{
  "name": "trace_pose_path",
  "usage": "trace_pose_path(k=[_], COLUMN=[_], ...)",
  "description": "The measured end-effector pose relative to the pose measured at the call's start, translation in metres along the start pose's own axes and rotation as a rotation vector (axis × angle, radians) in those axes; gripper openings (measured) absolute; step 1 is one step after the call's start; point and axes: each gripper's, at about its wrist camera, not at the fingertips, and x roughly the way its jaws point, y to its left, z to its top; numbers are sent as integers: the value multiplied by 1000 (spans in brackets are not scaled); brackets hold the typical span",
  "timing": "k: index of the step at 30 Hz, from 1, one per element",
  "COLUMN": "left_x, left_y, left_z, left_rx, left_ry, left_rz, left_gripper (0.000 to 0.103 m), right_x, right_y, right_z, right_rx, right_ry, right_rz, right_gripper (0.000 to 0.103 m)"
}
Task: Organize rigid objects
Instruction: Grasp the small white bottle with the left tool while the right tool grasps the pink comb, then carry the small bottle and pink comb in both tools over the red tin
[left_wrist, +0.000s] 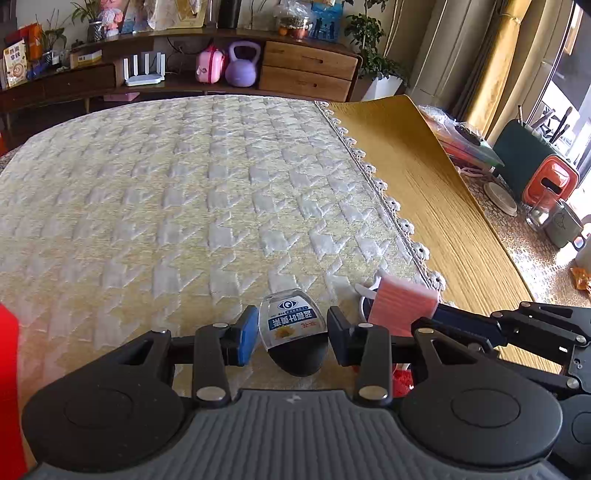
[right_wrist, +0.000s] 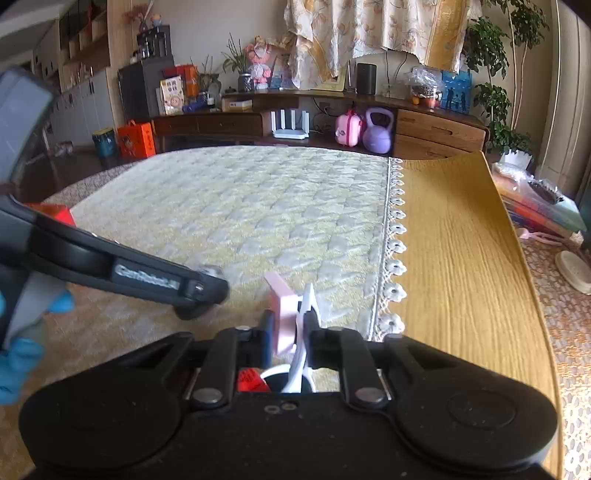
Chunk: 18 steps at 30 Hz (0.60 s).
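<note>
A small clear bottle with a black cap and a blue eye label stands upside down between the fingers of my left gripper. The jaws stand slightly wider than the bottle, with gaps on both sides. My right gripper is shut on a pink flat block, together with a white plastic piece. The pink block also shows in the left wrist view, just right of the left gripper. Below it a white-rimmed round container and a red item are partly hidden.
A yellow-white quilted cloth covers the table, with a lace edge and bare wood to the right. A red box stands at the left. Cups and an orange holder crowd the far right.
</note>
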Motion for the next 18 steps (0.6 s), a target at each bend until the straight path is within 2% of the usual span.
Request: trace_pose_path(k=[1, 2, 7, 8, 12, 14, 18], left_x=[-3, -7, -21, -23, -26, -25, -24], left_y=[1, 3, 9, 10, 14, 16, 17], left_z=[-1, -3, -10, -11, -15, -15, -14], left_rx=[-2, -3, -3, -4, -2, -6, -12], left_ry=[-1, -1, -2, -2, 5, 10, 10], left_rz=[-1, -1, 1, 1, 5, 3, -1], left_gripper=[40, 40, 40, 40, 40, 40, 40], right_x=[-1, -3, -3, -3, -4, -2, 13], right_y=[1, 1, 4, 3, 2, 2, 3], right_z=[0, -1, -1, -1, 2, 3, 7], right_rx=[2, 4, 10, 10, 23, 30, 34], right_ry=[-1, -5, -1, -4, -17, -16, 1], right_rz=[-5, -9, -8, -10, -24, -22, -46], right_gripper=[7, 0, 0, 4, 36, 44, 44])
